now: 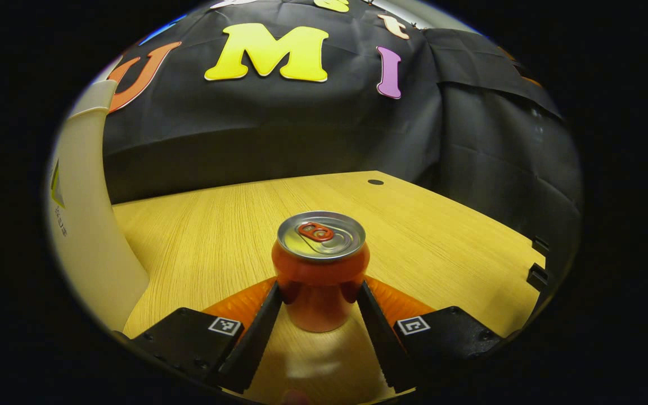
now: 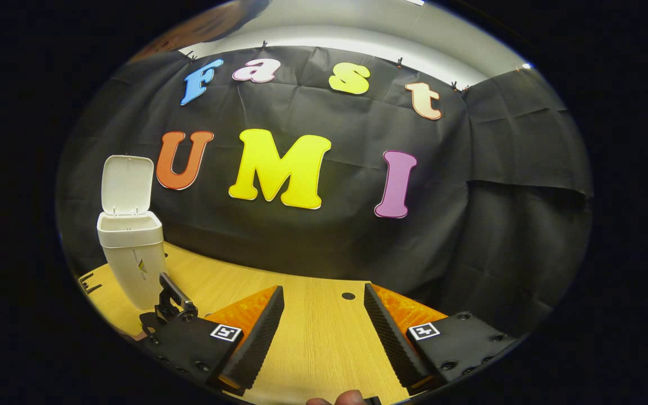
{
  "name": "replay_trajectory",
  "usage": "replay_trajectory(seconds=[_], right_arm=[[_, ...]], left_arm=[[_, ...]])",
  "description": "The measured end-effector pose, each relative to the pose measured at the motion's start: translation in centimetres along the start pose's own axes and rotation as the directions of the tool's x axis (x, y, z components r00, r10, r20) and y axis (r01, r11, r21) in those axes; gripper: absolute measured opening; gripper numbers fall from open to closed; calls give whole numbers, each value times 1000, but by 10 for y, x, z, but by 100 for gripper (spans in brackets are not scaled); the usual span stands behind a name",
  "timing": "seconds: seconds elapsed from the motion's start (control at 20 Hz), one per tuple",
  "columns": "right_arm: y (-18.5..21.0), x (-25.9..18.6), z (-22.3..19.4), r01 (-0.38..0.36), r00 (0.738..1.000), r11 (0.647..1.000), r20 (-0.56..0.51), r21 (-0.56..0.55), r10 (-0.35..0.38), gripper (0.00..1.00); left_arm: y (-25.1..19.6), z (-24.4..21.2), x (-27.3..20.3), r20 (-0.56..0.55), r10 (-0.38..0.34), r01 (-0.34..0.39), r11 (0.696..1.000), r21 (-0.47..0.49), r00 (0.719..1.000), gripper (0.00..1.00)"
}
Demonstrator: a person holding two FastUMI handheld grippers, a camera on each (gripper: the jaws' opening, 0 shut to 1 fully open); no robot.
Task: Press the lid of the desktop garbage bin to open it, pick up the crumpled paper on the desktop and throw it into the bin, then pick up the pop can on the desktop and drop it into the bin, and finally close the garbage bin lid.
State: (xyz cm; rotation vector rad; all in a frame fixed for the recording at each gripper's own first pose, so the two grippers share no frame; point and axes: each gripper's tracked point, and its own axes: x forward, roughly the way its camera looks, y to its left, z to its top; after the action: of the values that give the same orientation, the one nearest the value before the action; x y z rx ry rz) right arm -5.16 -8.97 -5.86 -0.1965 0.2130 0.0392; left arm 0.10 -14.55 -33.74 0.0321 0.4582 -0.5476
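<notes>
The left tongs [image 1: 320,298] clamp the pop can [image 1: 320,270] mid-body, likely light, slick and dentable, while the right tongs [image 2: 324,315] gape wide beside the open bin [image 2: 131,253].

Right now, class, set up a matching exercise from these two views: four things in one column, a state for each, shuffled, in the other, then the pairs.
1. pop can
2. bin lid
3. right tool
4. desktop

A. flipped up
B. open, holding nothing
C. wood-grain, with a small dark hole
D. upright between the left tool's fingers

Pairs: 1-D, 2-A, 3-B, 4-C
</notes>
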Motion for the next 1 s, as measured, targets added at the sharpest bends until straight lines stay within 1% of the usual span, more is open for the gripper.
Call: replay_trajectory(seconds=[0.15,0.25,0.45,0.55,0.6,0.65,0.8,1.0], right_arm=[[2,2,3,-3,1000,1000,6,14,3,91],[4,3,7,-2,1000,999,15,36,2,92],[10,3,19,-13,999,997,49,79,9,91],[13,3,24,-22,998,996,64,90,16,91],[14,3,29,-28,997,995,76,98,20,91],[15,4,32,-31,996,994,81,102,23,91],[16,5,41,-41,994,992,105,118,29,91],[26,7,51,-72,990,987,127,145,54,91]], left_arm=[[1,17,-12,11,3,-3,1000,-5,1000,83],[1,42,-26,51,3,-1,1000,-27,999,82],[9,111,-71,140,47,-40,998,-52,989,82],[20,137,-88,165,83,-76,996,-51,983,82],[32,159,-101,177,128,-120,991,-54,976,82],[40,170,-109,183,151,-141,988,-62,971,82],[64,206,-135,211,222,-202,973,-113,952,82],[110,236,-166,220,352,-327,934,-143,910,82]])
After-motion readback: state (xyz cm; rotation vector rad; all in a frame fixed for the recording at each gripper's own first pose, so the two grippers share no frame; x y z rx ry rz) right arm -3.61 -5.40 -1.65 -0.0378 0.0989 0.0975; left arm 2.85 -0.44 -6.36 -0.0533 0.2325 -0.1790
